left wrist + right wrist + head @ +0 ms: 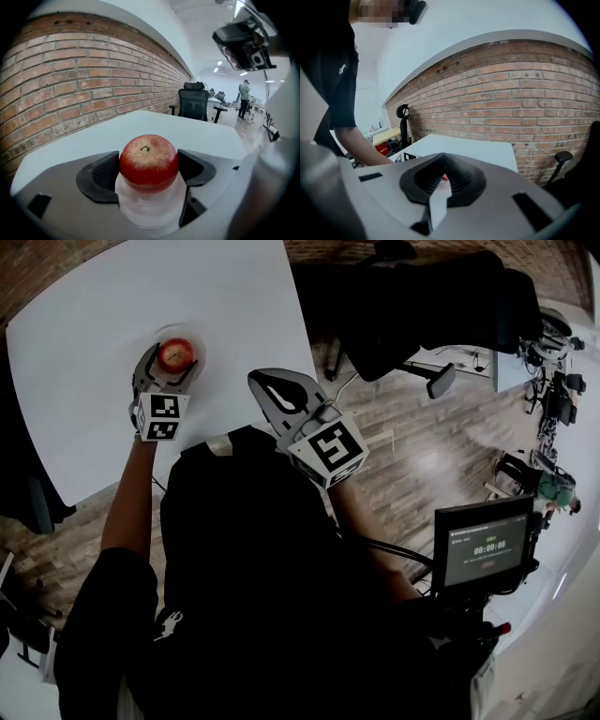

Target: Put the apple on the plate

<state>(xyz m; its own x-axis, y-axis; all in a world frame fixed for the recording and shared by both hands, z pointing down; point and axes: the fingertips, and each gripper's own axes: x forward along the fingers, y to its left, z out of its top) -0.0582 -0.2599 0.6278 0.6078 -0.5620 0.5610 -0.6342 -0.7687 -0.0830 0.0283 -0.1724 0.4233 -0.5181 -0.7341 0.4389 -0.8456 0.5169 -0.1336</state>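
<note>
A red apple point(175, 354) point(149, 161) sits between the jaws of my left gripper point(172, 363) point(149, 169). The black pads point(104, 174) press on both of its sides, so the gripper is shut on it. Right under the apple is a small translucent white plate point(188, 332) point(150, 213) on the white table point(103, 324); I cannot tell whether the apple rests on it. My right gripper point(263, 386) point(439, 161) hangs at the table's near edge, to the right of the plate, its jaws shut on nothing. Through them a sliver of the apple point(444, 178) shows.
A black office chair point(422, 306) stands on the wood floor right of the table. A small monitor point(483, 545) is mounted at lower right. A brick wall point(70, 79) runs beyond the table's far edge. The person's body fills the lower middle of the head view.
</note>
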